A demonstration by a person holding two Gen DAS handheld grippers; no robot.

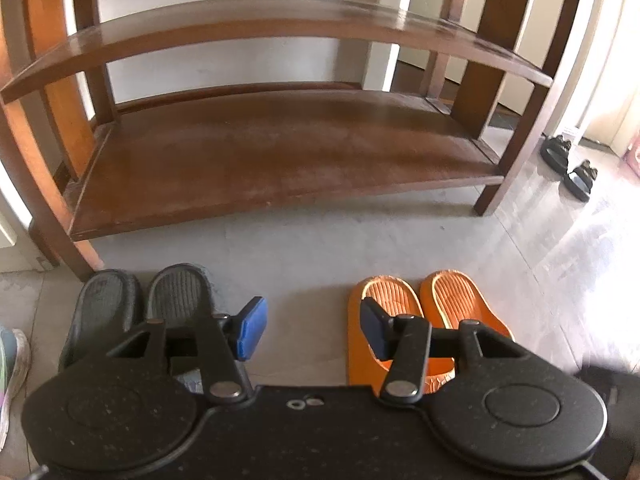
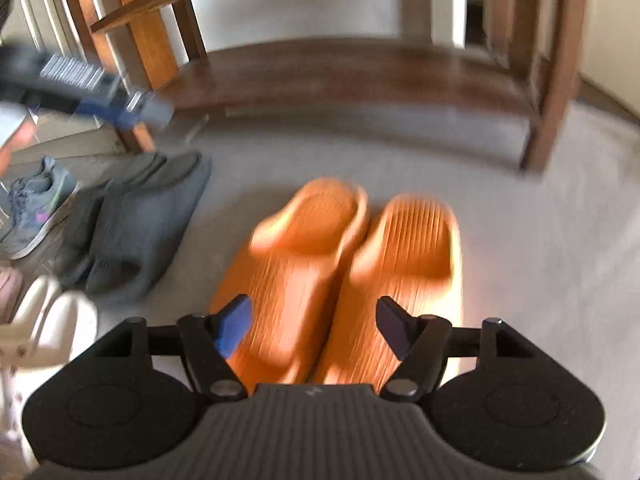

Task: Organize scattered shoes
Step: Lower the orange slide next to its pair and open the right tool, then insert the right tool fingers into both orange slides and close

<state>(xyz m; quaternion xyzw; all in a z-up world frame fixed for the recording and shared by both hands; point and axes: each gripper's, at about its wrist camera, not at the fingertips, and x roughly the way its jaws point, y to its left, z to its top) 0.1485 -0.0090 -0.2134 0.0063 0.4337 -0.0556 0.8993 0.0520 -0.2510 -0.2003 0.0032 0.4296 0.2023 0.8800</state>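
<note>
Below, we see ridged orange slippers (image 2: 340,272) side by side at frame centre, just beyond our right gripper (image 2: 314,330), its jaws apart and empty.

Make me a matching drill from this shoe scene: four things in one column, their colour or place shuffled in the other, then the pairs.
Things
1. slides in front of the right tongs
2. slippers near the rack's left leg
3. sandals beyond the rack's right leg
4. lower shelf of the wooden rack

Descriptions
A. bare, no shoes on it
B. orange, side by side on the floor
C. black pair, far off on the sunlit floor
D. dark grey pair on the floor

Pairs: 1-B, 2-D, 3-C, 4-A
</note>
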